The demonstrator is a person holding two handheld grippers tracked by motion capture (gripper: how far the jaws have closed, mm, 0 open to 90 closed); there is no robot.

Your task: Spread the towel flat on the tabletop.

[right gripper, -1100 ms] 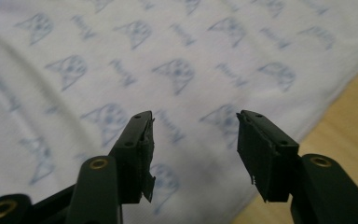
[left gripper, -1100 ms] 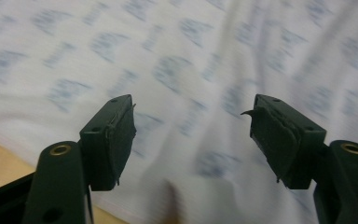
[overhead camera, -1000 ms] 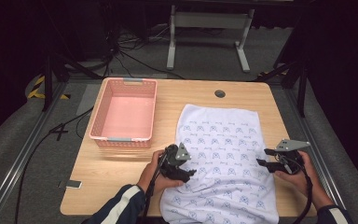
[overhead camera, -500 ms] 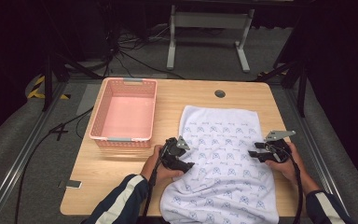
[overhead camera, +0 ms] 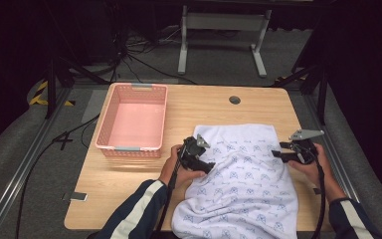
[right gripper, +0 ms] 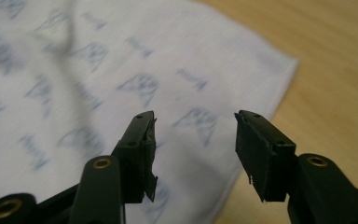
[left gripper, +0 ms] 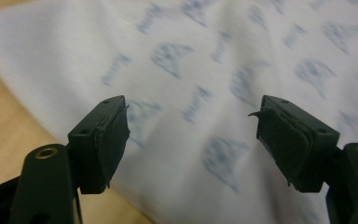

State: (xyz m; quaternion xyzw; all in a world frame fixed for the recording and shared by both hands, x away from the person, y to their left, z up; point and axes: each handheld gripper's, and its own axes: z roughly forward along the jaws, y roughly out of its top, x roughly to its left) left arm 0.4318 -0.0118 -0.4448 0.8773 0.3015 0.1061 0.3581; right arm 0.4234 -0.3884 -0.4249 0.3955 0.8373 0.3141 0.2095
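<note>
White rectangular cloth with a pale blue printed pattern (overhead camera: pixel 243 179) lies spread on the light wooden surface (overhead camera: pixel 129 184), from centre toward 5 o'clock, its near end hanging over the surface's front edge. Left hand-held gripper (overhead camera: pixel 205 164) at the cloth's 9 o'clock edge, tips over the fabric; jaws released, wide apart, have just been opening. In the left gripper view (left gripper: pixel 193 140) nothing sits between the pads, cloth lies beyond them, bare wood toward 8 o'clock. Right hand-held gripper (overhead camera: pixel 278 155) at the cloth's 3 o'clock edge, pointing inward toward 9 o'clock; jaws released, gap clearly showing, nothing clamped. The right gripper view (right gripper: pixel 195 151) has it over the cloth's hem, wood toward 3 o'clock. Whether either gripper's tips touch the fabric: cannot tell. Pink rectangular plastic basket with slotted walls (overhead camera: pixel 104 134) sits at 10 o'clock of the cloth, near but apart.
</note>
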